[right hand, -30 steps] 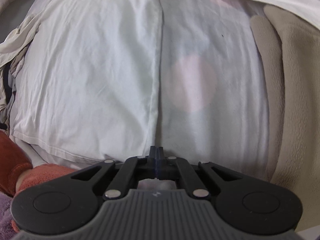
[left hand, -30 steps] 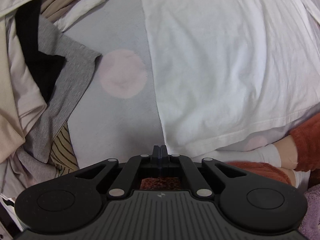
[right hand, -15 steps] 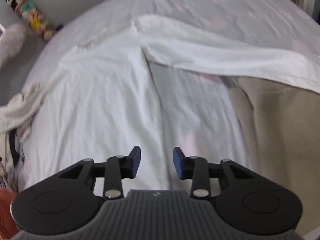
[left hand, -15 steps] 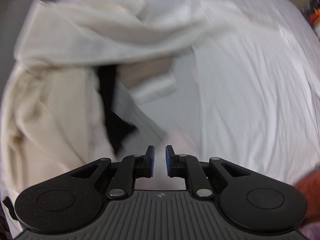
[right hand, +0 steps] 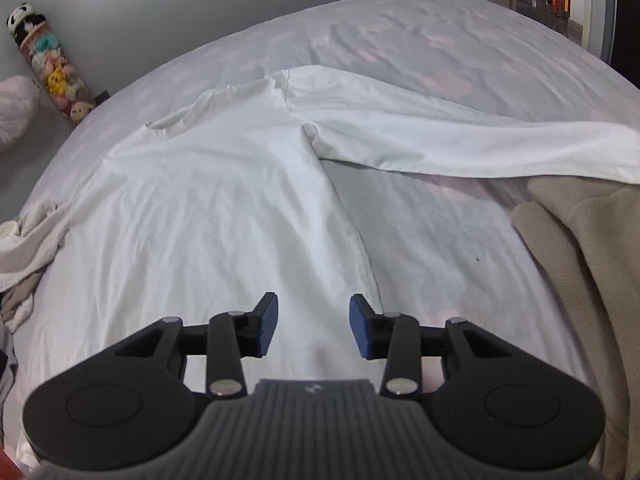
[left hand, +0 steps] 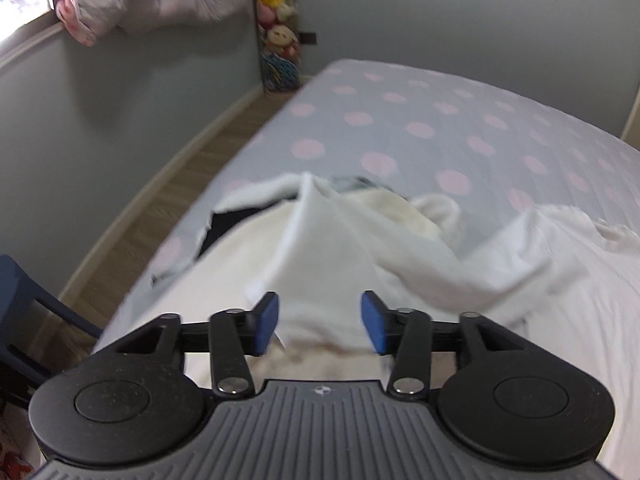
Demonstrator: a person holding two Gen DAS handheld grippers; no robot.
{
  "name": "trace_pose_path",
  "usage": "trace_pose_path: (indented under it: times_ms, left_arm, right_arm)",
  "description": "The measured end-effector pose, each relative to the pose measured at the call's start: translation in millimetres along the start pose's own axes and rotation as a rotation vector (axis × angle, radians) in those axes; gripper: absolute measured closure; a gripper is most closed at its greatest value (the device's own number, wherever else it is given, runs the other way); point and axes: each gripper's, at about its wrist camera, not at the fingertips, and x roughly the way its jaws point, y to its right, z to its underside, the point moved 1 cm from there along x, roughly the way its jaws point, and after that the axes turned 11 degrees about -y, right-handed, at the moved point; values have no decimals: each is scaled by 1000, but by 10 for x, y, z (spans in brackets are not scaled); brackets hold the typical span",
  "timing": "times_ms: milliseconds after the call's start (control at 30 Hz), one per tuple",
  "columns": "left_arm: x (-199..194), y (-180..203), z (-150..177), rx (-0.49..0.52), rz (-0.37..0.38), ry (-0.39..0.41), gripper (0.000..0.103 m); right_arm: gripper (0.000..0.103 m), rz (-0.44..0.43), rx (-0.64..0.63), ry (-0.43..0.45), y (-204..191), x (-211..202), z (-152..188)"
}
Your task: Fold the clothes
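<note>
A white shirt (right hand: 208, 208) lies spread flat on the dotted bed (right hand: 440, 40), one sleeve (right hand: 460, 144) stretched right, a beige fleece (right hand: 580, 248) near right. The right hand-held gripper (right hand: 313, 330) hangs over its hem, jaws opening, empty. The left hand-held gripper (left hand: 319, 326), tilted down over a heap of pale clothes (left hand: 340, 248), is opening too, gripping nothing.

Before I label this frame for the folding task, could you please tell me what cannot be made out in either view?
- White long-sleeved shirt: right wrist view, its hem is hidden behind the right gripper; its left sleeve is not seen.
- Clothes pile: left wrist view, motion-blurred; separate garments cannot be counted.
- Beige fleece: cut off by the right edge.
- Left gripper, jaws opening: nothing seems pinched, though blurred cloth lies behind.
</note>
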Motion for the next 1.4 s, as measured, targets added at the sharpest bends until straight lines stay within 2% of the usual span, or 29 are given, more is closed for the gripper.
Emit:
trace_pose_path:
  times_ms: [200,267,300,333,467,633,733,867,1067,1267,1400]
  left_arm:
    - [281,-108,-179,-58,3,14,60]
    - [346,-120,-208,-66,20,8,79]
    - [359,-103,-213,-60,31,5,93]
    - [361,-82,-215,-53,39,6,98]
    - [179,97,-238,-5,54,49,102]
    - [-366,500,-390,65,113,155,102]
    - [-743,806,-522,103,158,226,102]
    - [-1162,1296,-720,143,249,273,102]
    - [-1556,2235,-884,215,404,263,102]
    - [-1571,3245,-820,324,551,215,102]
    - [-1321,3863,-704,384,601,158,102]
  right_arm:
    - [58,12,11,-43,15,176,-48]
    - [58,18,9,-54,3,204,-55]
    - [58,22,4,-60,-7,217,-58]
    - [58,24,0,-66,-13,229,-58]
    - [58,21,-1,-76,-17,252,-65]
    - [58,8,7,-84,9,261,-59]
    - [58,-7,13,-83,21,254,-53]
    - [58,-41,24,-70,65,221,-35]
    - [58,-85,29,-56,118,208,-22]
    - [58,-136,41,-45,176,204,-34]
    - [58,-163,41,-34,193,188,-25]
